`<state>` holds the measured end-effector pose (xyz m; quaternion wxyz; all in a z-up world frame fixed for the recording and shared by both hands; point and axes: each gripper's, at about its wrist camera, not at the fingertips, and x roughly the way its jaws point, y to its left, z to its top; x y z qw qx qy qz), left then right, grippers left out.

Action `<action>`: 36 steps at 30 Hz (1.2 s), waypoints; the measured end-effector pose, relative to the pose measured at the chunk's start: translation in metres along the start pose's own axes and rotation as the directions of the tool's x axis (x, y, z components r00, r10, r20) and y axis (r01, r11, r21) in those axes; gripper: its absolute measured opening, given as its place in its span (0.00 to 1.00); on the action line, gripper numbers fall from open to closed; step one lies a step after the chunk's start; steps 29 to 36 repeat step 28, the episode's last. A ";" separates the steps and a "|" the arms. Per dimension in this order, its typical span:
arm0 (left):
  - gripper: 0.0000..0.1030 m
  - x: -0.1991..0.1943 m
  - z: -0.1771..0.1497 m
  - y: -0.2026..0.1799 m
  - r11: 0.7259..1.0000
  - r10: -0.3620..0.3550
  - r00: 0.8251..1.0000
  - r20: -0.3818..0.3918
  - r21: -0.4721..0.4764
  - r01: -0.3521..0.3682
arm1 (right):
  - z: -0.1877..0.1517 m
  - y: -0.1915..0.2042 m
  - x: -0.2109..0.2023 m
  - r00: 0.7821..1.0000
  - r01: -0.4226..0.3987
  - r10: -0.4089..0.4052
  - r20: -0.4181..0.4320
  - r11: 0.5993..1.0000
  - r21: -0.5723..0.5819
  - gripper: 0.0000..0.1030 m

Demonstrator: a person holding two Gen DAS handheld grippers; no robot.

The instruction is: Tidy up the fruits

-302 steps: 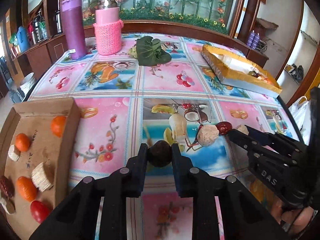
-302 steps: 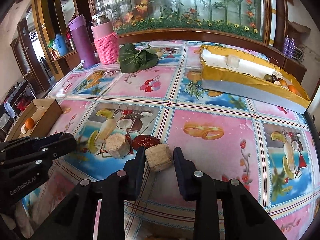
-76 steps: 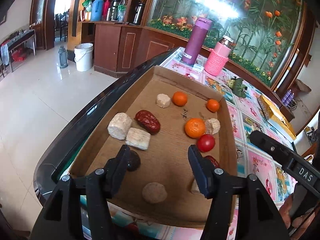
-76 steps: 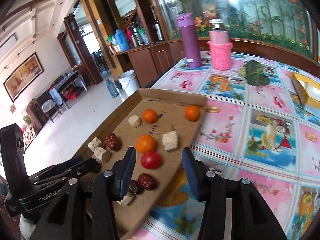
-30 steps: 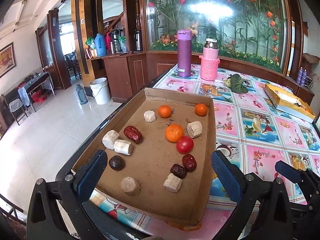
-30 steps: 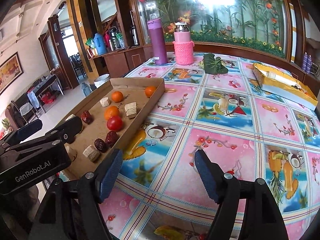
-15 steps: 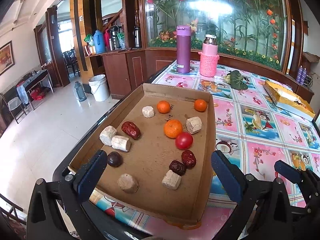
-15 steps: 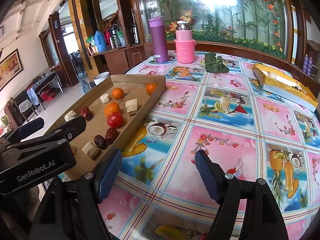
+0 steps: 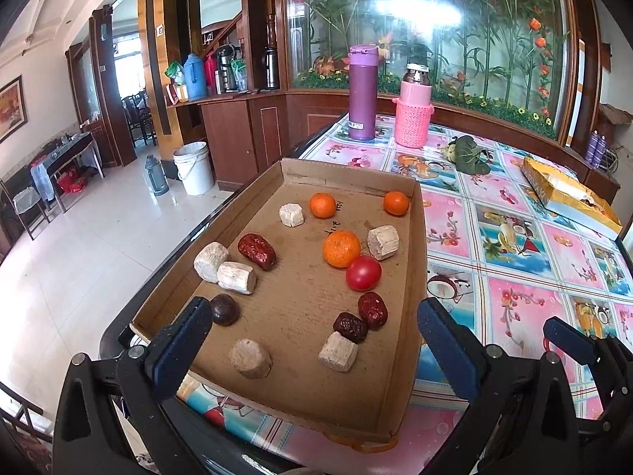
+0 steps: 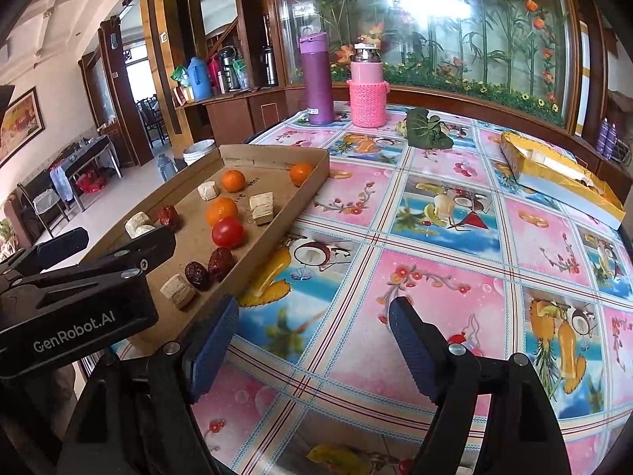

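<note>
Right gripper [image 10: 314, 338] jaws just widened, empty; yellow box [image 10: 554, 174] contents unclear.

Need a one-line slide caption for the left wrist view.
Open left gripper above cardboard tray of oranges, tomato, dates.

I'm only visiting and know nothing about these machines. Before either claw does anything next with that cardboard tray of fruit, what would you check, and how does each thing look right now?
1. Left gripper empty, fingers spread: ok.
2. Right gripper empty, fingers apart over the flowery tablecloth: ok.
3. Shallow brown cardboard tray lying flat: ok, though its near corner seems to overhang the table edge.
4. Fruit inside the tray, such as the round red tomato: ok.
5. Loose fruit left on the tablecloth: none visible, ok.
6. Fruit in the far yellow box: cannot tell.
</note>
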<state>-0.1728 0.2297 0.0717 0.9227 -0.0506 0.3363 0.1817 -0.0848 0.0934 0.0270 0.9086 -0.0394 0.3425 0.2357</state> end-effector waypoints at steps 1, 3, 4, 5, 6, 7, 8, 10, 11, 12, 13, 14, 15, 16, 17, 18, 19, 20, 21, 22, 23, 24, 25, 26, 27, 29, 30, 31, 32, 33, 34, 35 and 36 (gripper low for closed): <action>1.00 0.001 -0.001 0.000 1.000 0.000 1.000 -0.002 -0.002 0.000 | 0.000 0.001 0.000 1.000 0.000 0.000 0.000 1.000 -0.002 0.80; 1.00 0.001 -0.003 0.000 1.000 -0.004 1.000 -0.006 -0.005 0.004 | 0.000 0.001 0.000 1.000 0.001 -0.001 0.001 1.000 -0.006 0.80; 1.00 0.001 -0.005 -0.001 1.000 -0.005 1.000 -0.008 -0.007 0.005 | 0.000 0.002 -0.001 1.000 0.000 0.000 0.002 1.000 -0.009 0.80; 1.00 0.001 -0.004 -0.001 1.000 -0.006 1.000 -0.010 -0.008 0.006 | 0.000 0.003 -0.001 1.000 -0.001 0.001 0.002 1.000 -0.011 0.80; 1.00 0.002 -0.004 0.000 1.000 -0.007 1.000 -0.011 -0.008 0.007 | 0.000 0.004 -0.001 1.000 -0.001 0.001 0.003 1.000 -0.015 0.81; 1.00 0.001 -0.005 -0.002 1.000 -0.008 1.000 -0.011 -0.007 0.008 | 0.000 0.005 -0.001 1.000 0.000 0.000 0.004 1.000 -0.019 0.81; 1.00 0.002 -0.004 0.000 1.000 -0.006 1.000 -0.010 -0.006 0.005 | -0.001 0.006 -0.001 1.000 0.000 0.000 0.005 1.000 -0.024 0.81; 1.00 0.001 -0.004 0.000 1.000 -0.007 1.000 -0.010 -0.007 0.007 | -0.001 0.009 -0.002 1.000 0.001 0.000 0.010 0.999 -0.036 0.81; 1.00 0.001 -0.004 0.000 1.000 -0.009 1.000 -0.010 -0.008 0.009 | -0.001 0.010 -0.002 1.000 0.001 0.000 0.013 0.999 -0.042 0.82; 1.00 0.001 -0.004 -0.001 1.000 -0.012 1.000 -0.012 -0.009 0.012 | -0.001 0.011 -0.002 1.000 0.001 0.000 0.015 0.999 -0.050 0.82; 1.00 0.002 -0.003 0.000 1.000 -0.014 1.000 -0.013 -0.010 0.014 | -0.001 0.013 -0.002 1.000 0.001 0.000 0.017 0.998 -0.056 0.82; 1.00 0.003 0.000 0.001 1.000 -0.015 1.000 -0.013 -0.010 0.015 | -0.001 0.015 -0.003 1.000 0.001 0.000 0.020 0.998 -0.064 0.82; 1.00 0.002 0.001 0.001 1.000 -0.016 1.000 -0.010 -0.010 0.016 | -0.002 0.017 -0.004 1.000 0.002 -0.001 0.023 0.997 -0.073 0.82; 1.00 0.001 0.003 0.001 1.000 -0.014 1.000 -0.006 -0.010 0.014 | -0.001 0.018 -0.004 1.000 0.004 -0.002 0.026 0.997 -0.079 0.82; 1.00 -0.001 0.007 0.000 1.000 -0.010 1.000 0.002 -0.006 0.010 | -0.001 0.020 -0.005 1.000 0.007 -0.004 0.031 0.996 -0.086 0.82; 1.00 -0.003 0.009 -0.003 1.000 -0.007 1.000 0.010 -0.002 0.007 | -0.001 0.020 -0.007 0.999 0.011 -0.007 0.037 0.996 -0.091 0.82; 1.00 -0.005 0.012 -0.004 1.000 -0.006 1.000 0.017 0.003 0.006 | 0.000 0.019 -0.008 0.999 0.015 -0.011 0.045 0.996 -0.091 0.82; 1.00 -0.007 0.014 -0.008 1.000 -0.009 1.000 0.026 0.010 0.008 | 0.002 0.017 -0.009 0.999 0.015 -0.011 0.050 0.996 -0.088 0.82; 1.00 -0.009 0.017 -0.012 1.000 -0.013 0.999 0.033 0.017 0.013 | 0.003 0.015 -0.010 0.998 0.013 -0.008 0.056 0.997 -0.082 0.82; 1.00 -0.012 0.021 -0.016 1.000 -0.018 0.999 0.042 0.022 0.017 | 0.005 0.011 -0.012 0.998 0.009 -0.005 0.062 0.997 -0.072 0.82; 1.00 -0.014 0.024 -0.021 0.999 -0.026 0.998 0.051 0.023 0.025 | 0.007 0.007 -0.014 0.998 0.007 -0.002 0.068 0.998 -0.065 0.82; 1.00 -0.016 0.026 -0.026 0.999 -0.035 0.998 0.054 0.022 0.034 | 0.008 0.003 -0.016 0.997 0.006 -0.002 0.074 0.998 -0.057 0.83; 1.00 -0.016 0.029 -0.031 0.999 -0.049 0.997 0.051 0.021 0.048 | 0.010 -0.003 -0.019 0.997 0.007 -0.003 0.082 0.999 -0.043 0.84; 1.00 -0.015 0.032 -0.037 0.998 -0.063 0.997 0.043 0.022 0.062 | 0.011 -0.009 -0.022 0.996 0.007 -0.005 0.088 0.999 -0.032 0.85; 1.00 -0.014 0.034 -0.043 0.997 -0.075 0.997 0.033 0.025 0.074 | 0.012 -0.014 -0.024 0.996 0.008 -0.006 0.092 1.000 -0.018 0.85; 1.00 -0.012 0.036 -0.050 0.996 -0.087 0.996 0.021 0.030 0.086 | 0.013 -0.024 -0.027 0.995 0.011 -0.012 0.095 1.000 0.005 0.86; 1.00 -0.012 0.036 -0.050 0.996 -0.087 0.996 0.021 0.030 0.086 | 0.013 -0.024 -0.027 0.995 0.011 -0.012 0.095 1.000 0.005 0.86; 1.00 -0.012 0.036 -0.050 0.996 -0.087 0.996 0.021 0.030 0.086 | 0.013 -0.024 -0.027 0.995 0.011 -0.012 0.095 1.000 0.005 0.86; 1.00 -0.012 0.036 -0.050 0.996 -0.087 0.996 0.021 0.030 0.086 | 0.013 -0.024 -0.027 0.995 0.011 -0.012 0.095 1.000 0.005 0.86; 1.00 -0.012 0.036 -0.050 0.996 -0.087 0.996 0.021 0.030 0.086 | 0.013 -0.024 -0.027 0.995 0.011 -0.012 0.095 1.000 0.005 0.86; 1.00 -0.012 0.036 -0.050 0.996 -0.087 0.996 0.021 0.030 0.086 | 0.013 -0.024 -0.027 0.995 0.011 -0.012 0.095 1.000 0.005 0.86; 1.00 -0.012 0.036 -0.050 0.996 -0.087 0.996 0.021 0.030 0.086 | 0.013 -0.024 -0.027 0.995 0.011 -0.012 0.095 1.000 0.005 0.86; 1.00 -0.012 0.036 -0.050 0.996 -0.087 0.996 0.021 0.030 0.086 | 0.013 -0.024 -0.027 0.995 0.011 -0.012 0.095 1.000 0.005 0.86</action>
